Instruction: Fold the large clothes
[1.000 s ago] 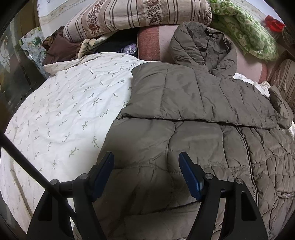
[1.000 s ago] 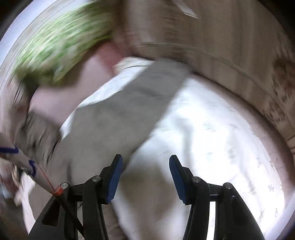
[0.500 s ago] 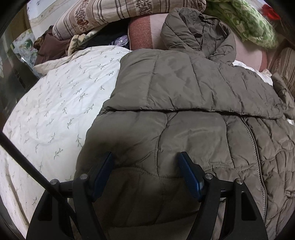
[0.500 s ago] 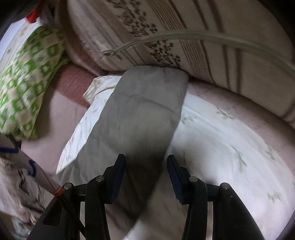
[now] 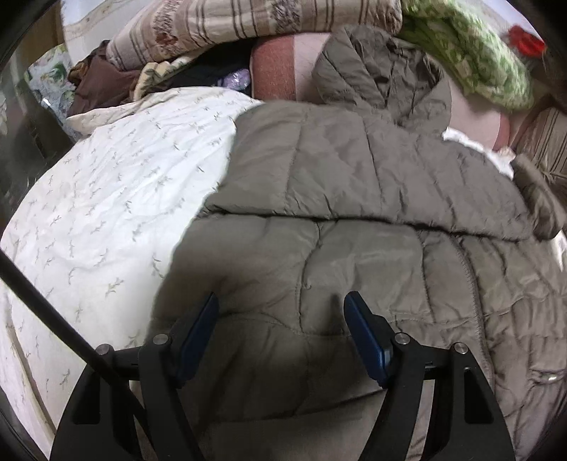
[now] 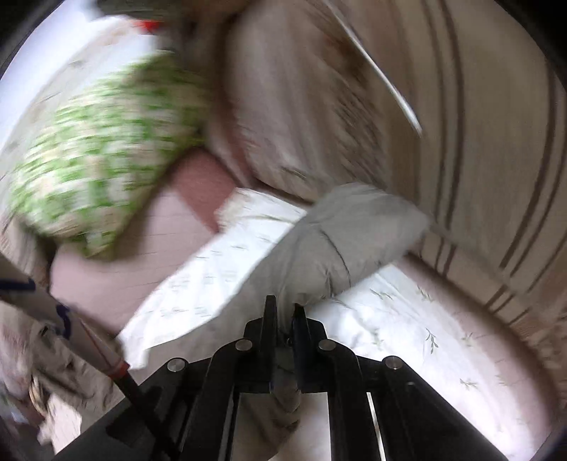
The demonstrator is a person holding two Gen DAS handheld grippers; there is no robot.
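Observation:
A grey-brown quilted hooded jacket (image 5: 354,198) lies on the white leaf-print bedspread (image 5: 106,198), one sleeve folded across its chest, hood at the far end. My left gripper (image 5: 281,308) is open and hovers just above the jacket's lower body, holding nothing. In the right wrist view my right gripper (image 6: 284,312) is shut on the jacket's other sleeve (image 6: 336,244), which stretches away over the bedspread (image 6: 407,319) toward the striped cushions. That view is blurred by motion.
Striped pillows (image 5: 248,21), a green patterned quilt (image 5: 471,60) and a pink blanket (image 5: 283,67) are piled at the bed's head. Dark clothes (image 5: 99,85) sit at the far left. A striped cushion (image 6: 460,124) and green quilt (image 6: 99,152) border the sleeve.
My right gripper has closed on the jacket sleeve and is now moving with it. My left gripper stays open over the jacket's lower body, shifted slightly.

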